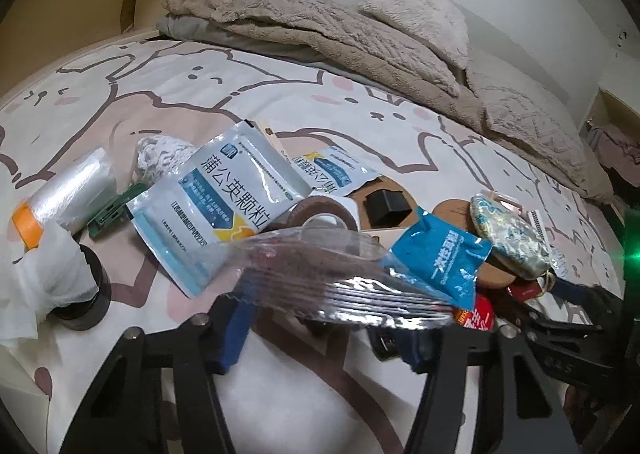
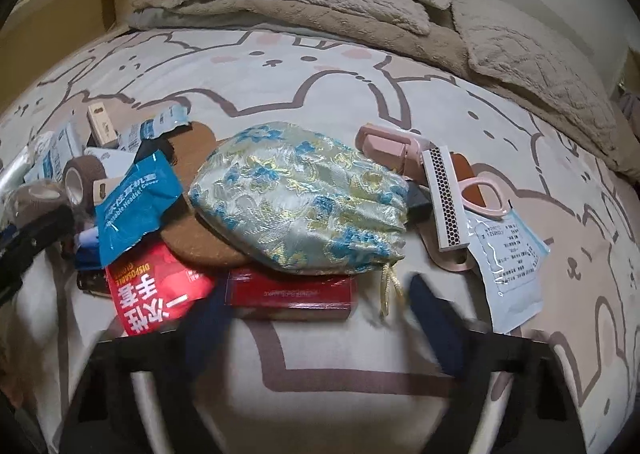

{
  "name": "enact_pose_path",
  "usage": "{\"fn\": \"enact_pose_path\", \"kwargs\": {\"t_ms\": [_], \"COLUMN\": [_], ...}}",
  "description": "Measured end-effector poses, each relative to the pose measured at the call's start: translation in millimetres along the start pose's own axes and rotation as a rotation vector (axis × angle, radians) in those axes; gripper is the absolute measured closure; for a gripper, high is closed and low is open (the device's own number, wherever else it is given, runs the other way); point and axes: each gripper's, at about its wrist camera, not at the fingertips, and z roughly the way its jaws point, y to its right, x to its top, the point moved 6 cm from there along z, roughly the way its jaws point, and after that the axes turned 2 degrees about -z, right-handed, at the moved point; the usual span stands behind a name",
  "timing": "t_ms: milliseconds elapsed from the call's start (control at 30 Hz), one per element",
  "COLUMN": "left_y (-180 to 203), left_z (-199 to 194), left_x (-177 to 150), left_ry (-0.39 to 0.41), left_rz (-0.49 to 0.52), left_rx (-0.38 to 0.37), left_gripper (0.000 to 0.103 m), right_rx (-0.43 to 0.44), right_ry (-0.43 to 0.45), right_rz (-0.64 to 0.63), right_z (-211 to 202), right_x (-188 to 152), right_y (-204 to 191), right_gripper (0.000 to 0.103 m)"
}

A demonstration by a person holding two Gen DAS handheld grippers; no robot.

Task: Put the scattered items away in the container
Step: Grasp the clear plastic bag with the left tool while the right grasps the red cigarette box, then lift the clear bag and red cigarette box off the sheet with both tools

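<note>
Jaws of my left gripper (image 1: 324,318) clamp a clear plastic bag (image 1: 320,274) at lower centre, flimsy and slippery. My right gripper (image 2: 320,310) gapes around nothing, below the soft brocade pouch (image 2: 304,198) at centre on the bed (image 2: 320,66); pinch its bunched drawstring neck.

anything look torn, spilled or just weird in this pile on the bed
Nothing looks spilled. The oddest thing is the clear plastic bag: it is stretched taut and creased between the left gripper fingers, above the bed sheet. Beside it, the blue headset cover packet is crumpled and leans over the cork coaster.
</note>
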Motion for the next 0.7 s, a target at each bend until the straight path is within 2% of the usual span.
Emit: {"fn": "enact_pose_path", "kwargs": {"t_ms": [33, 67, 200, 700], "left_y": [0.0, 0.0, -0.4, -1.7], "left_z": [-0.8, -1.9, -7.6, -42.8], "left_x": [0.1, 0.3, 1.0, -12.4], "left_ry": [0.001, 0.003, 0.012, -0.007], "left_rz": [0.000, 0.000, -0.002, -0.042], "left_rx": [-0.004, -0.008, -0.020, -0.060], "left_gripper": [0.050, 0.050, 0.053, 0.054], "right_rx": [0.015, 0.024, 0.010, 0.100], "right_ry": [-0.001, 0.001, 0.014, 0.010], "right_rz": [-0.003, -0.007, -0.029, 0.013], "right_z": [-0.7, -1.7, -8.9, -66.5], "right_x": [-0.7, -1.1, -7.2, -57.6], "right_y": [-1.3, -2.7, -6.0, 0.1], "right_gripper": [0.040, 0.045, 0.045, 0.045]}}
